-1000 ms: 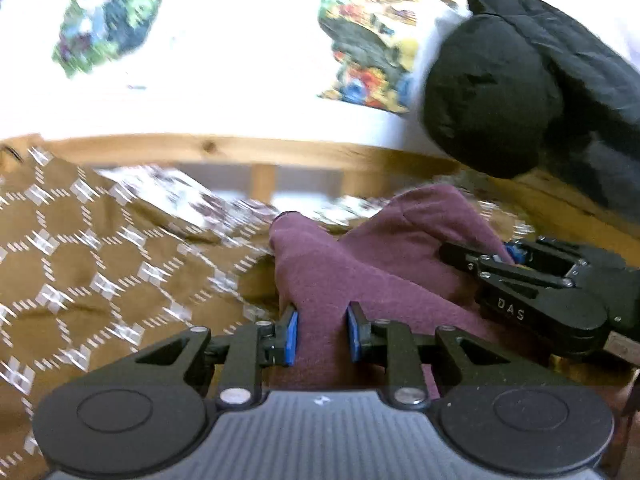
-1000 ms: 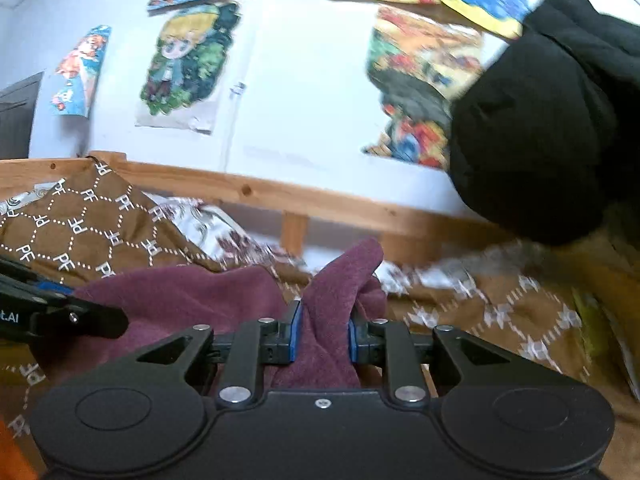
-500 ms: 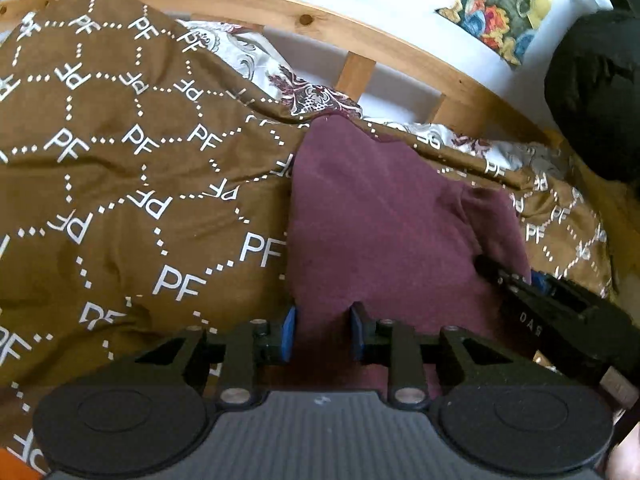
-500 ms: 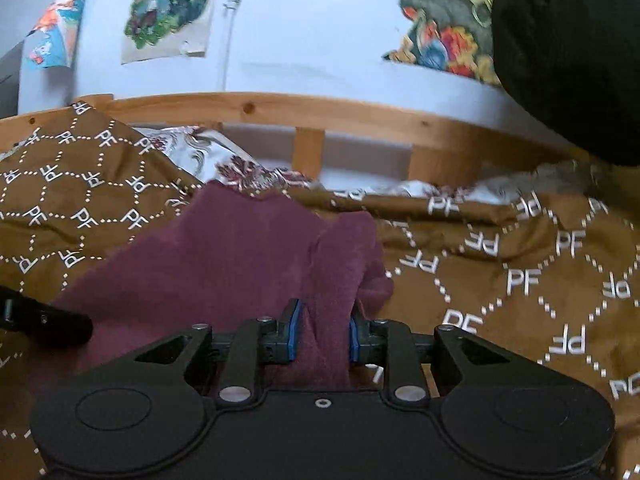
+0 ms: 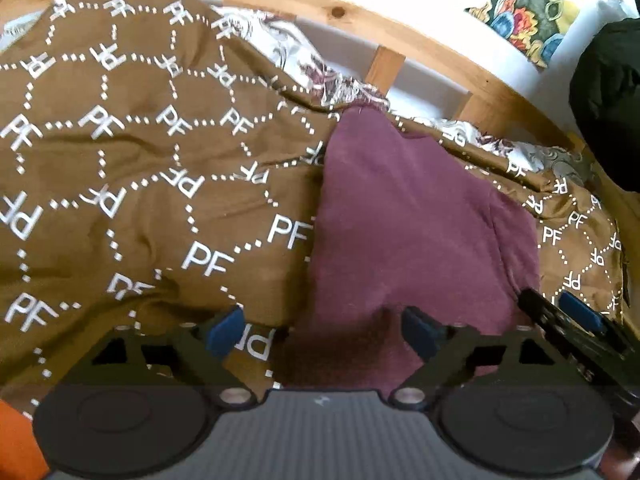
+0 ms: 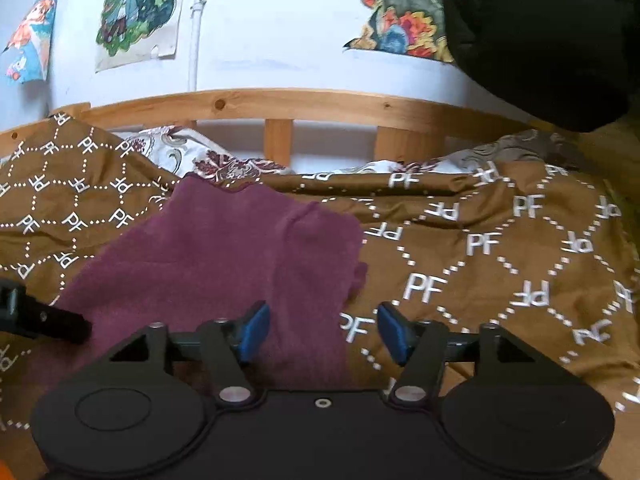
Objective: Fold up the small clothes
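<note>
A maroon garment (image 5: 404, 216) lies spread flat on the brown patterned bedspread (image 5: 132, 184); it also shows in the right wrist view (image 6: 224, 256). My left gripper (image 5: 322, 332) is open, its blue pads wide apart over the garment's near left edge. My right gripper (image 6: 322, 330) is open over the garment's near right edge. The right gripper's tip shows in the left wrist view (image 5: 568, 316), and the left gripper's tip in the right wrist view (image 6: 44, 316).
A wooden bed rail (image 6: 280, 108) runs behind the bedspread (image 6: 500, 248). A black padded jacket (image 6: 536, 36) hangs at the upper right. Posters (image 6: 136, 12) cover the white wall. Something orange (image 5: 16, 440) sits at the lower left.
Both grippers lowered the garment onto the bedspread, then opened and let go of it. The garment now lies flat instead of hanging bunched in the jaws.
</note>
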Available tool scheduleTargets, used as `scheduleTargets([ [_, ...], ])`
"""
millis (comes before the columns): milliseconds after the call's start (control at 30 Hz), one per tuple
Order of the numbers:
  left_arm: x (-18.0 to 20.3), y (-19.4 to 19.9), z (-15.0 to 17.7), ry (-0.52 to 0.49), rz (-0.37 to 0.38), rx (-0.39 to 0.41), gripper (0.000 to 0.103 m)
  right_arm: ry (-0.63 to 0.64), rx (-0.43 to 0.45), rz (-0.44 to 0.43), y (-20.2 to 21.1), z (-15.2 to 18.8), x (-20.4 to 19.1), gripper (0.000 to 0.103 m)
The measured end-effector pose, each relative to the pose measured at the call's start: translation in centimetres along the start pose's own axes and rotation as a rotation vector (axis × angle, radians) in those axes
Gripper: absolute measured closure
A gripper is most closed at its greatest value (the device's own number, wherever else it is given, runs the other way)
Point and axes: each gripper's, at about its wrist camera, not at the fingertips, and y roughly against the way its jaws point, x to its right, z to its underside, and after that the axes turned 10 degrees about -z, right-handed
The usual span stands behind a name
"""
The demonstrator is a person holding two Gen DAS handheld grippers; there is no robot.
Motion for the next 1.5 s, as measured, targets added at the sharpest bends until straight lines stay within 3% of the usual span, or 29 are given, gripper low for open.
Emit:
scheduleTargets([
  [100, 0.3, 1.9, 0.4, -0.03, -0.014, 0.05, 0.001, -0.028, 0.021, 0.011, 2.3, -0.1, 0.2, 0.022],
  [200, 0.4, 4.2, 1.2, -0.094, -0.045, 0.121, 0.001, -0.11, 0.065, -0.002, 5.3, -0.3, 0.6, 0.007],
  [300, 0.5, 6.5, 2.0, -0.155, -0.069, 0.16, 0.001, -0.191, 0.111, -0.064, 8.2, 0.1, 0.7, 0.001],
  [467, -0.5, 11.6, 4.2, -0.198, -0.058, 0.224, 0.001, -0.247, 0.143, -0.077, 12.7, 1.1, -0.4, 0.001],
  [867, -3.0, 19.3, 11.0, -0.292, -0.068, 0.21, 0.001, -0.172, 0.163, -0.08, 23.1, 4.5, -4.9, 0.001],
  [1033, -3.0, 19.8, 11.8, -0.304, -0.073, 0.2, 0.001, -0.084, 0.152, -0.035, 24.0, 5.0, -6.6, 0.001],
  [1500, -3.0, 19.4, 11.7, -0.315, -0.073, 0.179, 0.001, -0.143, 0.113, -0.009, 23.3, 5.3, -5.5, 0.001],
])
